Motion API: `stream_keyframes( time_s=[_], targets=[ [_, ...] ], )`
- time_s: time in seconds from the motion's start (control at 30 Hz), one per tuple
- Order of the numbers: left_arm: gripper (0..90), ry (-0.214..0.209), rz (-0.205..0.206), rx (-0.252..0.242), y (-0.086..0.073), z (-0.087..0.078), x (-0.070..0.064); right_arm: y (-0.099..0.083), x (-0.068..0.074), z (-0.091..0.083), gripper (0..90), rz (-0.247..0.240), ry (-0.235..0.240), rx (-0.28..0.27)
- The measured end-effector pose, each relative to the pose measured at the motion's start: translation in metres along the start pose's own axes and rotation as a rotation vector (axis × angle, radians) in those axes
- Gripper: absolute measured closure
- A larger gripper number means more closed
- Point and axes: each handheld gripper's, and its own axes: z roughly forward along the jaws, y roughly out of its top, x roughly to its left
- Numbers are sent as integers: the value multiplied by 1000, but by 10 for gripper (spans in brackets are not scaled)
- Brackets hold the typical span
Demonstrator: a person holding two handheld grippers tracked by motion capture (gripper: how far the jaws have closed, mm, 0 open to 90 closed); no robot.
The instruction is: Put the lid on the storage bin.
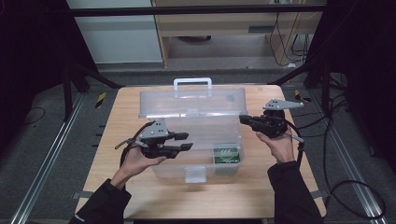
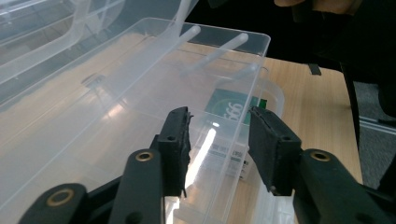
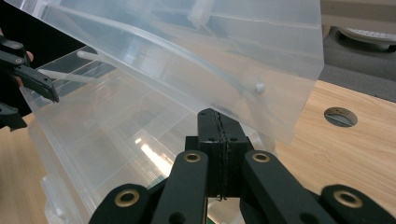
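Note:
A clear plastic box (image 1: 164, 171) stands on the wooden table with its lid (image 1: 191, 102) raised upright and a white handle (image 1: 192, 83) on top. A green and white pack (image 1: 227, 153) lies in the box's front right corner, also seen through the wall (image 2: 233, 107). My left gripper (image 1: 187, 141) hovers open over the box's left part, its jaws (image 2: 219, 126) apart with nothing between them. My right gripper (image 1: 243, 119) is shut at the lid's lower right corner; its jaws (image 3: 217, 116) press together just in front of the lid (image 3: 187, 51).
The wooden table (image 1: 126, 116) has bare strips left, right and in front of the box. A round cable hole (image 3: 341, 116) lies in the tabletop beyond the lid. Cables trail on the floor at the right (image 1: 345, 186). A cabinet (image 1: 224, 23) stands behind the table.

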Motion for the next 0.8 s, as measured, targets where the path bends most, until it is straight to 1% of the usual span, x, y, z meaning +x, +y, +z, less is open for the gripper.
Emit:
stream_keyframes(
  time_s=[0.1,0.17,0.27,0.3,0.37,0.4,0.43,0.47,0.53,0.67,0.77,0.8],
  targets=[
    [656,32,-24,-22,-4,-5,1,-1,1,0,900,1,0,-2],
    [709,64,-47,-37,-8,-8,3,-2,1,-1,900,2,3,-3],
    [769,88,-79,-65,-12,-14,6,-5,2,-1,900,2,4,-2],
    [793,87,-84,-72,-13,-15,7,-5,2,-1,900,1,6,0],
    [829,99,-96,-83,-15,-19,8,-6,2,-2,900,1,7,0],
    [846,99,-96,-83,-15,-19,8,-6,2,-2,900,1,7,0],
    [846,104,-100,-89,-16,-22,9,-6,2,-2,900,0,8,0],
    [877,115,-109,-89,-18,-25,10,-7,3,-2,900,0,8,0],
    [892,129,-114,-91,-20,-28,12,-8,3,-2,900,1,8,1],
    [897,166,-138,-98,-26,-37,16,-8,3,-2,900,-2,8,4],
    [898,192,-139,-108,-30,-45,18,-8,3,-2,900,-3,8,4],
    [898,195,-138,-103,-31,-48,19,-8,3,-2,900,-3,11,5]
  ],
)
